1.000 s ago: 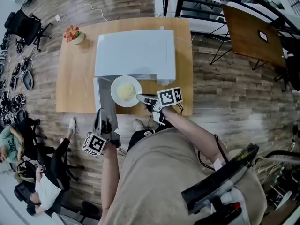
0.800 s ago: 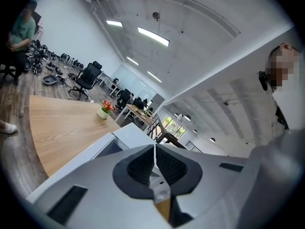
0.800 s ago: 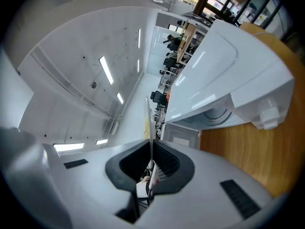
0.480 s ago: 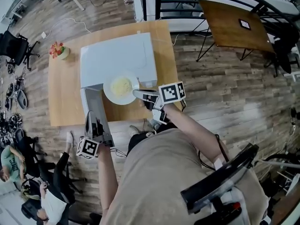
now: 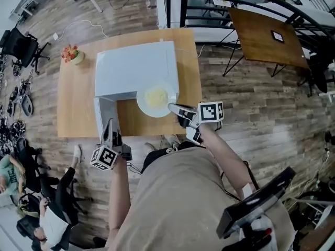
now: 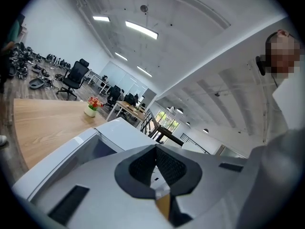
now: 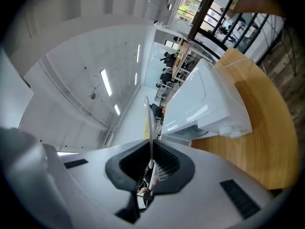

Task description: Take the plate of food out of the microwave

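A white plate (image 5: 145,105) with a heap of pale yellow food (image 5: 156,95) hangs over the wooden table (image 5: 78,103), in front of the white microwave (image 5: 136,64). My right gripper (image 5: 173,107) is shut on the plate's right rim. In the right gripper view the plate (image 7: 149,120) shows edge-on between the pads. The microwave door (image 5: 103,114) stands open towards me at the left. My left gripper (image 5: 112,133) is at the door's outer end, shut with nothing between its jaws. In its own view the left gripper (image 6: 156,149) looks over the microwave (image 6: 112,130).
A small pot of flowers (image 5: 71,54) stands at the table's far left corner. A dark brown table (image 5: 267,30) is at the right, beyond a strip of wooden floor. Office chairs (image 5: 18,41) and seated people (image 5: 13,174) are at the left.
The plate has moved to the right along the microwave's front, carried by my right gripper. My left gripper has stayed by the open door's end.
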Demonstrator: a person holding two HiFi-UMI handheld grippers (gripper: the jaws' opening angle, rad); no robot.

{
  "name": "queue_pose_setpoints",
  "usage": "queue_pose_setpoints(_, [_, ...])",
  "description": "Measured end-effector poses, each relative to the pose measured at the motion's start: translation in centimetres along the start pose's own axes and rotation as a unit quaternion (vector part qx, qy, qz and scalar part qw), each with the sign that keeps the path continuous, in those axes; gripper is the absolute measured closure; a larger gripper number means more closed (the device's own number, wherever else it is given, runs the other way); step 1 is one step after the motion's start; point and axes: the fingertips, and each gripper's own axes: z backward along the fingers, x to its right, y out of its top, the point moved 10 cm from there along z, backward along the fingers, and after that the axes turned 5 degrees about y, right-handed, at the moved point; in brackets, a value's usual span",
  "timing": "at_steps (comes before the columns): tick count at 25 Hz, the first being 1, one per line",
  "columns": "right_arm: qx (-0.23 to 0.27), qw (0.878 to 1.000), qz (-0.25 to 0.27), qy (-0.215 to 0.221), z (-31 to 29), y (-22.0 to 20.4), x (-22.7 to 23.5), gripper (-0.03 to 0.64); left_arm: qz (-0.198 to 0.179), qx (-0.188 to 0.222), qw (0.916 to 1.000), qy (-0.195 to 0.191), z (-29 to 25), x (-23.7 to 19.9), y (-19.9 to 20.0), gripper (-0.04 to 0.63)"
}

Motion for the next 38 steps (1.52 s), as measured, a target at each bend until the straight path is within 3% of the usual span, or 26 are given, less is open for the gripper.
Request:
queue_pose_setpoints(11, [-0.099,0.993,-0.043,-0.052,-3.0,-4.4,6.0,0.598,0.008,-0.054,0.9982,0.025,1.0,-1.8,-2.4,0.592])
queue_pose_setpoints(19, [-0.165,0.973,-0.120,-0.106,-7.7,-9.2,15.0,0.598,0.025,-0.074,0.9955,0.054,2.7,-2.3,-3.9,0.592])
queue_pose_setpoints(23, [-0.192,0.961,-0.131,-0.150,-9.6,-11.0,20.1,0.598,0.025,-0.073,0.9942,0.074,3.9,-2.7,-4.2,0.592])
queue_pose_setpoints(30, [-0.184,0.954,-0.127,-0.199,-11.2,-12.0,26.7,0.598,0.035,-0.062,0.9910,0.113,6.1,-3.0,-4.7,0.592])
queue_pose_setpoints(35, [-0.151,0.957,-0.149,-0.200,-11.6,-12.5,28.9,0.598,0.047,-0.057,0.9885,0.132,7.4,-2.8,-5.5,0.592])
queue_pose_setpoints(38, [-0.171,0.952,-0.113,-0.226,-12.8,-13.1,28.9,0.597,0.055,-0.057,0.9873,0.138,8.1,-3.3,-5.5,0.592])
